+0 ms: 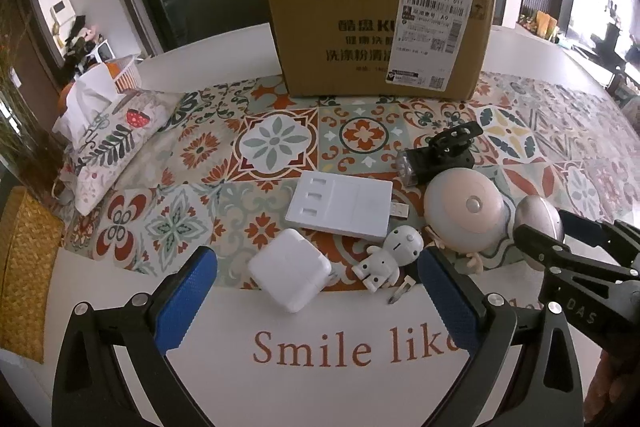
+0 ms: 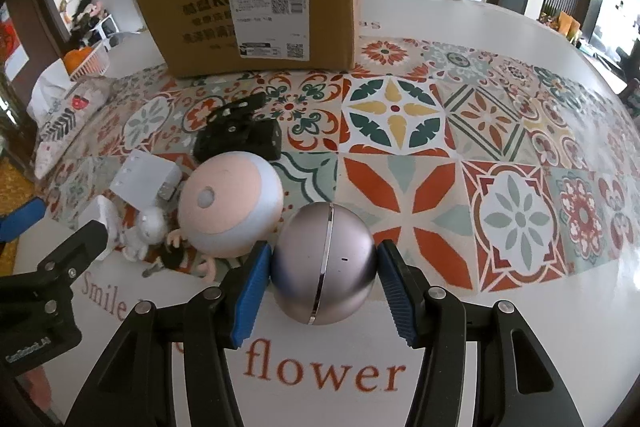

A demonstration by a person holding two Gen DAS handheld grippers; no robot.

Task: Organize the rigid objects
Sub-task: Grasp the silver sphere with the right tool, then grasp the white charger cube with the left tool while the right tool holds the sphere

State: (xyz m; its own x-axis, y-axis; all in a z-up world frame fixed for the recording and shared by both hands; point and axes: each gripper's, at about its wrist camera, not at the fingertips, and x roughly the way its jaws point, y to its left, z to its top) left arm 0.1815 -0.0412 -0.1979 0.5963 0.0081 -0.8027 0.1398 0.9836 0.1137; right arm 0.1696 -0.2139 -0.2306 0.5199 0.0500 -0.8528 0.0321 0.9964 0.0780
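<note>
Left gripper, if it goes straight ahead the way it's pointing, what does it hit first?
Most likely the white charger block, lying between the open left gripper fingers; the flat white adapter sits just beyond, though depth is uncertain.

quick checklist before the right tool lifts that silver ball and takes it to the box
1. Silver ball sits centred between the right tool pads: ok.
2. Both pads pressing the ball: cannot tell; the left one seems to touch, the right shows a thin gap.
3. Ball apart from the pink dome toy: not ok, they sit very close, so lift straight up.
4. Left tool out of the way: ok, open and empty over the white charger.
5. Cardboard box open on top: cannot tell, only its front and side show.
</note>
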